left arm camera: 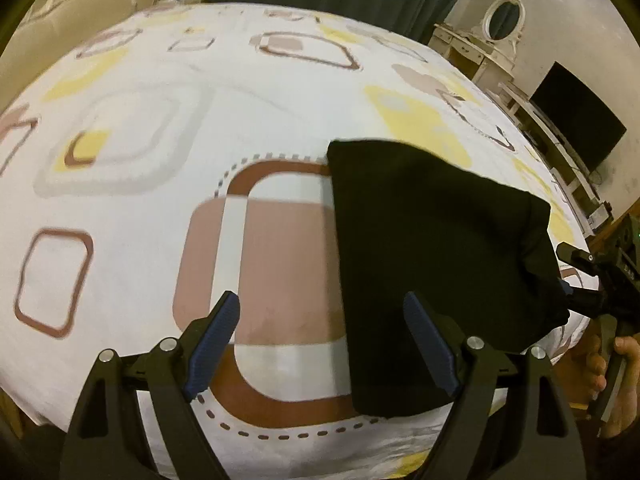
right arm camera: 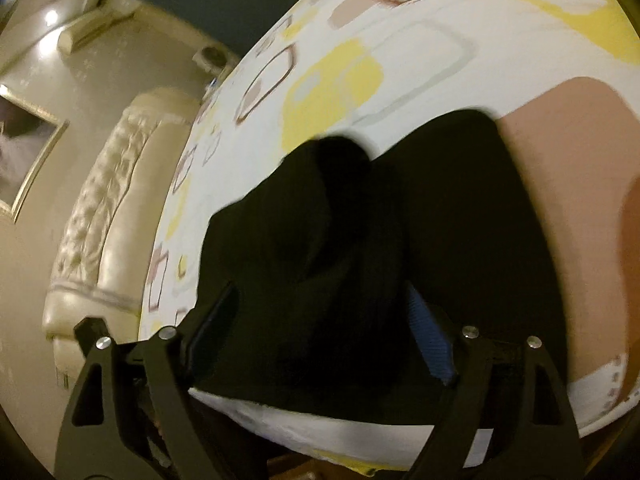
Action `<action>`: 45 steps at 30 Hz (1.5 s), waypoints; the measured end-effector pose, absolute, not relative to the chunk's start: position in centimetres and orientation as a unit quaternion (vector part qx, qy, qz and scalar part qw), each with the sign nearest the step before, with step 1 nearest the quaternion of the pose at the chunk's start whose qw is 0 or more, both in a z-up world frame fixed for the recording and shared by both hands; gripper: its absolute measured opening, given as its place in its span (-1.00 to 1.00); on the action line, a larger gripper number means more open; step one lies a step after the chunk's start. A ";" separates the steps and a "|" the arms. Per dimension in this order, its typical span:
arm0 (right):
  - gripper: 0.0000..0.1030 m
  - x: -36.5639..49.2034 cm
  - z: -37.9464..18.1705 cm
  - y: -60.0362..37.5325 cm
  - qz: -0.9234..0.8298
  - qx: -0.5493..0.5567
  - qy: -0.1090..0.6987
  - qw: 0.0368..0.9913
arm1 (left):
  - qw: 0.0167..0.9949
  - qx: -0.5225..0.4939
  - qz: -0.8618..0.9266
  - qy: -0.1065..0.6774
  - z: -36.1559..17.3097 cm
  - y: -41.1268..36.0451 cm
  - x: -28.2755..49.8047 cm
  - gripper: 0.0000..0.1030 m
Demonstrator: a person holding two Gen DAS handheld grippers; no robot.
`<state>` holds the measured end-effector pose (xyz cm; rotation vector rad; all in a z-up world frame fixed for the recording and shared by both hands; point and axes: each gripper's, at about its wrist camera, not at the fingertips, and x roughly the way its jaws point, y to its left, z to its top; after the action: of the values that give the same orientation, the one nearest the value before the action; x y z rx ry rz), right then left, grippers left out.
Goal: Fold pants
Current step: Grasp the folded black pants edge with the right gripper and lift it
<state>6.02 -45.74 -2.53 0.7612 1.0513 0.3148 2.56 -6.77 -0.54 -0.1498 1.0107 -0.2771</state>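
Left gripper [left arm camera: 320, 344] spread, empty, above the bed [left arm camera: 160, 80]. Black pants [left arm camera: 432, 248] folded at its 2 o'clock. Right gripper [right arm camera: 320, 320] spread, cloth bunched between its jaws, pinch unclear. Soft, light, floppy; best pinched at corners.

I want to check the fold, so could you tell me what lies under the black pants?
The black pants lie on the patterned bedsheet, which shows all around them. Anything directly beneath the cloth is covered.
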 end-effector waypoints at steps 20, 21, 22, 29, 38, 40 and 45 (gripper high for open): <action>-0.77 3.1 2.2 -50.7 0.115 0.292 0.465 0.828 | 0.857 -0.088 -0.172 0.479 -0.3 -8.2 1.9 0.61; -0.77 3.1 1.8 -51.2 0.113 0.295 0.467 0.826 | 0.855 -0.087 -0.172 0.481 -0.5 -8.4 1.9 0.61; -0.77 3.0 1.4 -51.6 0.111 0.298 0.470 0.823 | 0.854 -0.087 -0.172 0.483 -0.6 -8.6 2.0 0.61; -0.77 2.6 -2.6 -54.1 0.104 0.344 0.483 0.799 | 0.848 -0.077 -0.168 0.496 -1.9 -9.3 2.0 0.61; -0.75 2.5 -4.7 -54.9 0.117 0.383 0.479 0.781 | 0.845 -0.086 -0.167 0.501 -2.3 -8.5 2.2 0.61; -0.72 2.3 -4.8 -55.1 0.120 0.393 0.478 0.776 | 0.845 -0.087 -0.167 0.501 -2.3 -8.5 2.1 0.61; -0.53 1.6 -4.6 -56.5 0.111 0.407 0.476 0.772 | 0.843 -0.088 -0.173 0.503 -2.2 -8.2 2.1 0.61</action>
<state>1.56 -56.50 -4.59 0.8814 1.0323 0.2413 2.08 -8.19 -2.17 -0.1851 1.0615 -0.3649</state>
